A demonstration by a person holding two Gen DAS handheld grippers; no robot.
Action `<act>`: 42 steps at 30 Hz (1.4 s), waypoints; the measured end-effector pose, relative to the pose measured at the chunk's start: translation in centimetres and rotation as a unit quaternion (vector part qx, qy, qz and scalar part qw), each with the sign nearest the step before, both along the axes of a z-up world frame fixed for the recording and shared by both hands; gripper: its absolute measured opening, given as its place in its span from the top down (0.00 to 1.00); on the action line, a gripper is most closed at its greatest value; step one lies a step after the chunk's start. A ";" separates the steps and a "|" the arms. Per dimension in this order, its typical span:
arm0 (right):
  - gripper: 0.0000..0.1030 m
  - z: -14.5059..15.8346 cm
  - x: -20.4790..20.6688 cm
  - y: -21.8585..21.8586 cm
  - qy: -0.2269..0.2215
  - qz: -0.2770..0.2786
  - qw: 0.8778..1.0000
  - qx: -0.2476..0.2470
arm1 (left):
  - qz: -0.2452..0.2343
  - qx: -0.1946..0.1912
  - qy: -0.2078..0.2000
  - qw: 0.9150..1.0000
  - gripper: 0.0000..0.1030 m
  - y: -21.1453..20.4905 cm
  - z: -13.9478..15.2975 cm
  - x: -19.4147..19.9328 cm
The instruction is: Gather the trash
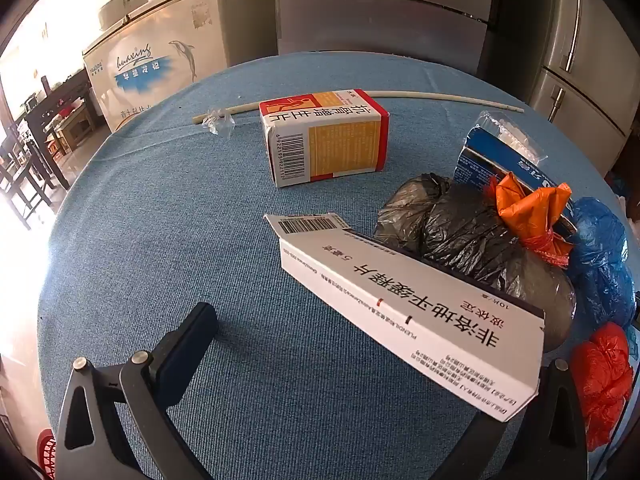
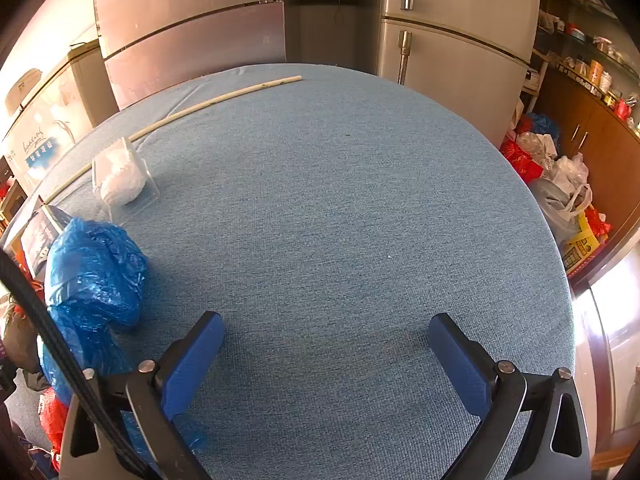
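1. Trash lies scattered over the round blue worktop, most of it ahead and right of the left gripper.
2. Left gripper: spread wide and grasping nothing; a long white medicine box lies across its right finger, hiding that tip.
3. Far ahead stands a red-and-orange box, with crumpled clear plastic to its left and a thin pale stick behind.
4. Ahead-right sit a black bag, orange bag, blue bag and red bag.
5. Right gripper: released, bare cloth between its blue pads; the blue bag sits just left of it, a clear packet of white stuff farther ahead-left.
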State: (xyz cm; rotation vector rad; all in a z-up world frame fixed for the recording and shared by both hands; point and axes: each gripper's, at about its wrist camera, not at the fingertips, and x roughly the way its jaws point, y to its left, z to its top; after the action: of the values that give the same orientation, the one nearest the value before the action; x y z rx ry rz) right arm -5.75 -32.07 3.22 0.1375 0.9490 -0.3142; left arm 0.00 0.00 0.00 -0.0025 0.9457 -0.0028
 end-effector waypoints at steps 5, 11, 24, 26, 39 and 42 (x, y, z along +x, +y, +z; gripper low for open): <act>0.00 0.0 0.0 0.0 0.000 0.000 1.000 -0.001 | 0.000 -0.001 0.001 1.000 0.00 0.0 0.0 0.0; 0.00 0.0 0.0 0.0 0.000 0.000 1.000 -0.001 | 0.016 -0.001 0.002 1.000 0.00 -0.2 0.1 -0.3; 0.00 0.3 0.1 -0.1 0.054 0.020 0.998 0.017 | -0.004 0.030 -0.083 0.996 0.00 -4.1 11.3 -11.4; 0.00 1.6 -1.9 -0.3 0.040 0.011 0.999 0.013 | 0.000 0.025 -0.096 0.995 0.00 -3.7 12.7 -13.0; 0.00 17.0 -17.8 7.0 -0.179 0.123 0.976 -0.006 | 0.037 0.025 -0.152 0.987 0.00 0.0 17.0 -21.3; 0.00 17.8 -19.4 8.4 -0.186 0.138 0.973 0.005 | 0.045 0.026 -0.155 0.986 0.00 0.6 16.8 -22.2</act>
State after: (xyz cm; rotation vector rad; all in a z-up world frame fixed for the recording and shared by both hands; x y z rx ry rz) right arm -25.14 -23.63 20.98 0.0692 0.5866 -0.0221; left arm -22.23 0.56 16.80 0.0035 0.6328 0.1036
